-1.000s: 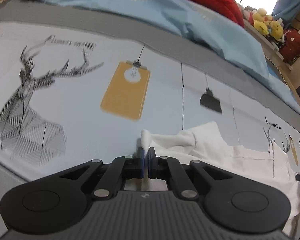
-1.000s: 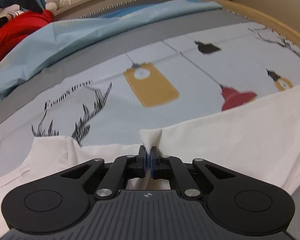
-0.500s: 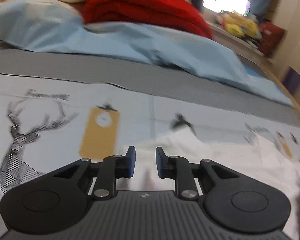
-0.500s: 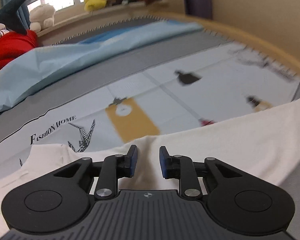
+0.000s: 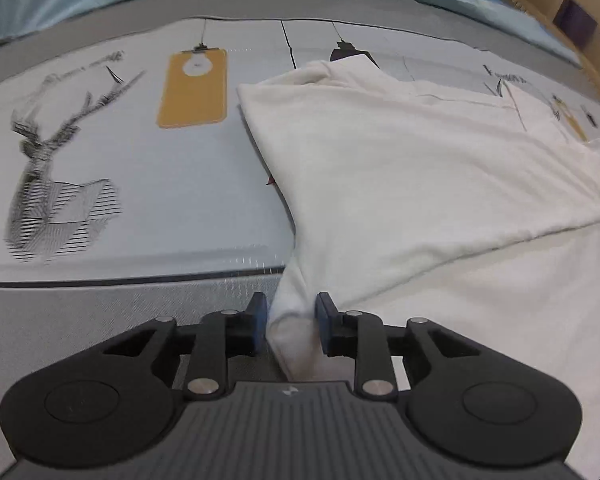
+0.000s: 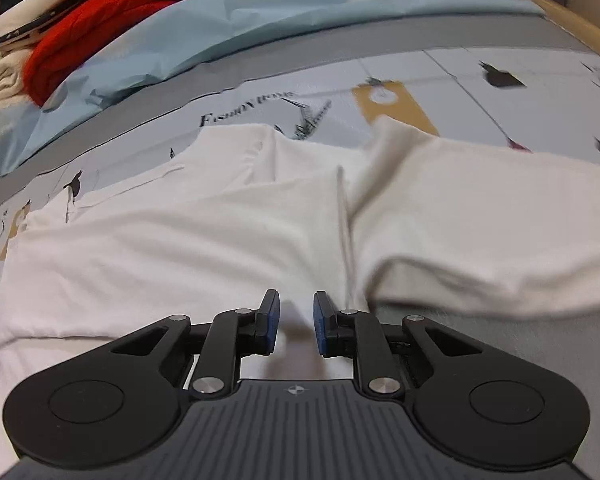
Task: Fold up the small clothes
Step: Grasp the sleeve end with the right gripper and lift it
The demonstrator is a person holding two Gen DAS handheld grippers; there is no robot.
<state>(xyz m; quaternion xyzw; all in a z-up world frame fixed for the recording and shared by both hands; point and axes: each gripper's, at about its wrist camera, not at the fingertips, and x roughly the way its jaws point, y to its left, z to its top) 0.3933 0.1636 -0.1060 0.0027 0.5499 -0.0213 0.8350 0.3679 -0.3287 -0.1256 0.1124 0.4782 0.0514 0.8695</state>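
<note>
A white garment (image 5: 400,168) lies spread on the printed bed cover, with one part folded over the rest. My left gripper (image 5: 290,320) is open, its jaws on either side of the garment's near left corner at the bed's front edge. In the right wrist view the same garment (image 6: 180,232) fills the middle, with a folded flap (image 6: 480,208) on the right. My right gripper (image 6: 296,320) is open, with the garment's near edge between its jaws.
The bed cover (image 5: 140,184) carries deer, lamp and yellow tag prints. A light blue quilt (image 6: 228,28) lies along the far side. A red blanket (image 6: 112,20) and cream bedding are piled behind it. A wooden bed rim (image 6: 580,28) curves at the right.
Both grippers were shut on pinches of the white garment a second ago. They opened and let go. Both have since pulled back to the garment's near edge, and the garment now lies folded over.
</note>
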